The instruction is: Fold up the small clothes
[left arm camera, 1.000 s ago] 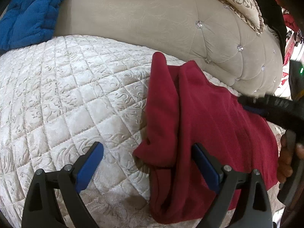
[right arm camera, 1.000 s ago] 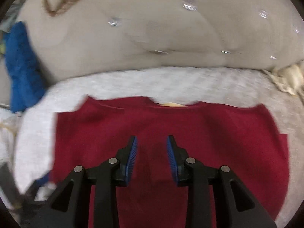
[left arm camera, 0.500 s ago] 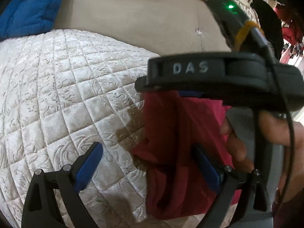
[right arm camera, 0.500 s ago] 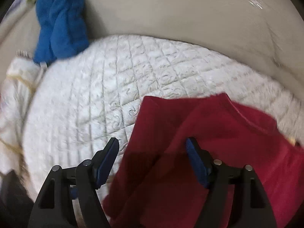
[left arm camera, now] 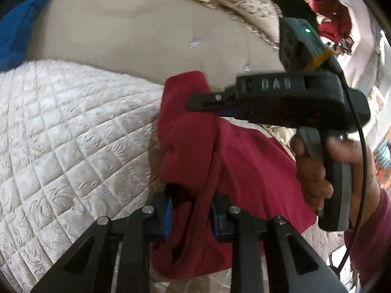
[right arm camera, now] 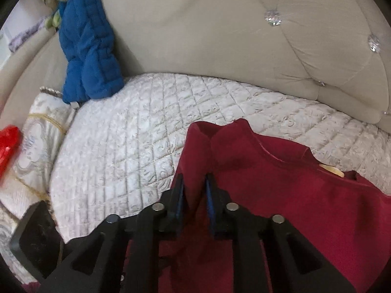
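The red shirt [right arm camera: 281, 195] lies on the quilted sofa cover [right arm camera: 136, 151], neckline toward the tufted backrest [right arm camera: 220, 29], its left side gathered into a raised fold. Both tools are clamped on that fold. The left tool [left arm camera: 190, 216] pinches the bunched cloth near the shirt's lower edge. The right tool [left arm camera: 207, 102], seen from the side in the left view with the person's hand [left arm camera: 315, 175] on its grip, bites the same fold higher up; in its own view the right tool [right arm camera: 194, 195] has a ridge of red cloth between its nearly closed fingers.

I judge the task to be early: 1 lengthwise fold is being picked up, not yet laid over. The rest of the shirt is spread flat, and the other side and the final crosswise fold remain.

Around it, a blue padded garment [right arm camera: 88, 46] leans against the backrest, well apart from the shirt, a patterned cushion [right arm camera: 39, 127] sits at the seat's left end, and something bright red [right arm camera: 8, 144] shows at the frame edge. Nothing lies across the shirt; the 2 tools work close together.
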A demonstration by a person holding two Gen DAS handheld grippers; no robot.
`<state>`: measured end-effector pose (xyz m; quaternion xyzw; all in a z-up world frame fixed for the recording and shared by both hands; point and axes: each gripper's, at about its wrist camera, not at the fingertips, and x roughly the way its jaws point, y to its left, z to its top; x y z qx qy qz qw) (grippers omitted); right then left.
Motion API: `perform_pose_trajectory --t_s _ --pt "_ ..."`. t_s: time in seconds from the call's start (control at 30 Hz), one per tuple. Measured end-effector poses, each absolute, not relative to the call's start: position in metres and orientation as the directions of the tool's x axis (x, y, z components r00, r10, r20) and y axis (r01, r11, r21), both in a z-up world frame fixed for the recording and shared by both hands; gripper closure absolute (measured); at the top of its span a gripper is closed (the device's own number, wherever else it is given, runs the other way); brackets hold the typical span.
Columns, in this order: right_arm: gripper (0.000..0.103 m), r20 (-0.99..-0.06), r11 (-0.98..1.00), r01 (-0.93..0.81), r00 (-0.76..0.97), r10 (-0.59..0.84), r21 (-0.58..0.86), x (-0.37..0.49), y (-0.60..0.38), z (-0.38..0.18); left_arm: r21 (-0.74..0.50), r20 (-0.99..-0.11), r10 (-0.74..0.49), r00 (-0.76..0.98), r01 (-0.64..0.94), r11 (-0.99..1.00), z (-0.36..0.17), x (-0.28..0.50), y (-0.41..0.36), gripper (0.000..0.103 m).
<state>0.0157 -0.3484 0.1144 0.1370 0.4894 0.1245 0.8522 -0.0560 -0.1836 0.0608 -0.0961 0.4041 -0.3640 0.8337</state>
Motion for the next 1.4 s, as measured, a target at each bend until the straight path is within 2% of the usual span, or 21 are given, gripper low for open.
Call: perform_pose_trajectory --t_s 0.03,0.07,0.1,0.23,0.67,0.7,0.77,0.8,0.87,0.93,1.03,1.07,1.13,1.27,1.4 --pt "0.079 -0.789 0.921 -0.066 0.495 0.364 0.384 0.013 -0.352 0.117 -0.447 -0.6 -0.685 0.412 0.538 0.715 0.062 -0.058 -0.185 0.08" --pt "0.069 -0.786 0.917 -0.053 0.498 0.367 0.395 0.012 -0.354 0.119 -0.432 -0.601 -0.681 0.419 0.546 0.717 0.063 -0.06 -0.187 0.08" --pt "0.054 -0.779 0.911 -0.034 0.505 0.37 0.411 0.012 -0.356 0.12 -0.422 -0.603 -0.676 0.423 0.55 0.72 0.064 -0.061 -0.189 0.08" --pt "0.052 -0.792 0.903 -0.015 0.474 0.385 0.43 0.019 -0.352 0.119 -0.426 -0.605 -0.677 0.419 0.548 0.72 0.065 -0.06 -0.194 0.08" --pt "0.052 -0.891 0.958 -0.026 0.362 0.275 0.285 0.052 -0.321 0.078 -0.429 -0.622 -0.668 0.409 0.536 0.727 0.066 -0.058 -0.189 0.08" --pt "0.056 -0.894 0.961 -0.029 0.361 0.267 0.275 0.052 -0.321 0.076 -0.43 -0.622 -0.668 0.408 0.535 0.727 0.066 -0.058 -0.189 0.08" --pt "0.074 -0.897 0.97 -0.035 0.372 0.238 0.242 0.048 -0.321 0.077 -0.434 -0.62 -0.672 0.405 0.537 0.723 0.065 -0.059 -0.188 0.08" --pt "0.088 -0.894 0.97 -0.041 0.379 0.238 0.241 0.046 -0.321 0.078 -0.437 -0.617 -0.677 0.4 0.542 0.718 0.065 -0.059 -0.189 0.08" --pt "0.1 -0.881 0.965 -0.047 0.4 0.254 0.257 0.038 -0.326 0.083 -0.434 -0.61 -0.682 0.403 0.55 0.713 0.068 -0.061 -0.191 0.08" --pt "0.103 -0.869 0.962 -0.048 0.419 0.263 0.268 0.032 -0.331 0.089 -0.409 -0.603 -0.679 0.418 0.57 0.713 0.068 -0.063 -0.191 0.078" --pt "0.103 -0.841 0.947 -0.044 0.448 0.303 0.318 0.022 -0.344 0.1 -0.369 -0.591 -0.677 0.438 0.6 0.71 0.075 -0.073 -0.196 0.065" --pt "0.103 -0.837 0.945 -0.047 0.453 0.308 0.323 0.02 -0.346 0.102 -0.366 -0.587 -0.68 0.439 0.605 0.707 0.077 -0.076 -0.197 0.064" --pt "0.103 -0.825 0.942 -0.049 0.468 0.317 0.333 0.014 -0.351 0.108 -0.359 -0.586 -0.683 0.436 0.616 0.701 0.082 -0.082 -0.201 0.065" --pt "0.103 -0.804 0.936 -0.06 0.496 0.329 0.346 -0.003 -0.366 0.126 -0.403 -0.578 -0.717 0.39 0.627 0.666 0.099 -0.09 -0.211 0.076" --pt "0.103 -0.787 0.939 -0.062 0.529 0.318 0.338 -0.027 -0.396 0.149 -0.414 -0.571 -0.745 0.344 0.663 0.624 0.116 -0.1 -0.233 0.077"
